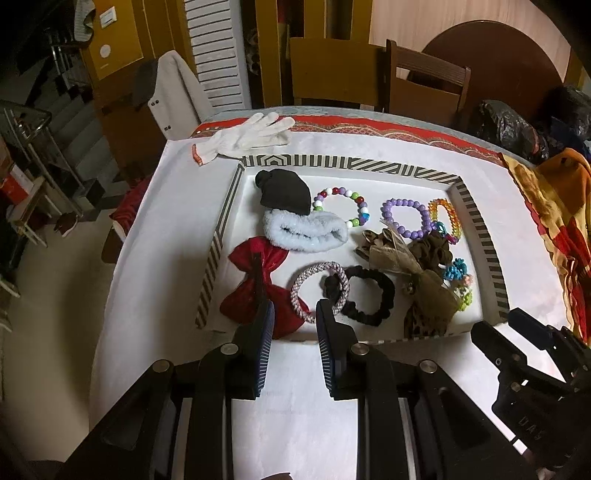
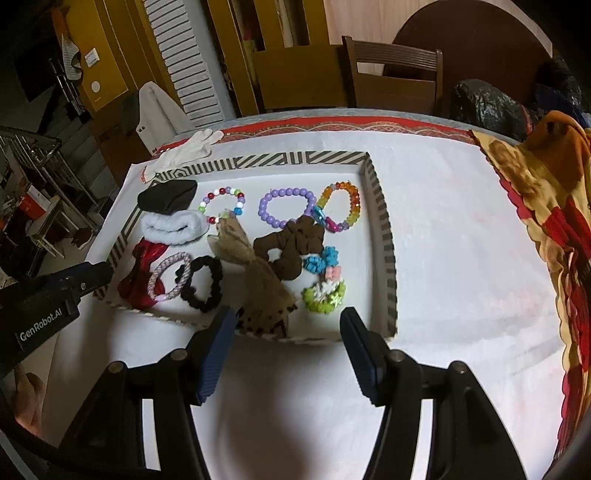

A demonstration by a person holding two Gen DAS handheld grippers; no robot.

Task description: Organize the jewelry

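Both tongs hung parted and empty short of the tray (image 2: pixel 384 236) — left tongs (image 1: pixel 295 314) best dropped squarely over the pink ring (image 1: pixel 319 291), clear of the black scrunchie (image 1: pixel 369 295).

Place: a lived-in home, dining area.
Furniture: wooden chair (image 1: pixel 428 81) beside a round table (image 1: pixel 495 51).
Clutter: coat (image 1: pixel 177 96), louvred door (image 1: pixel 218 51), staircase (image 1: pixel 70 122), wall switch (image 1: pixel 108 16).
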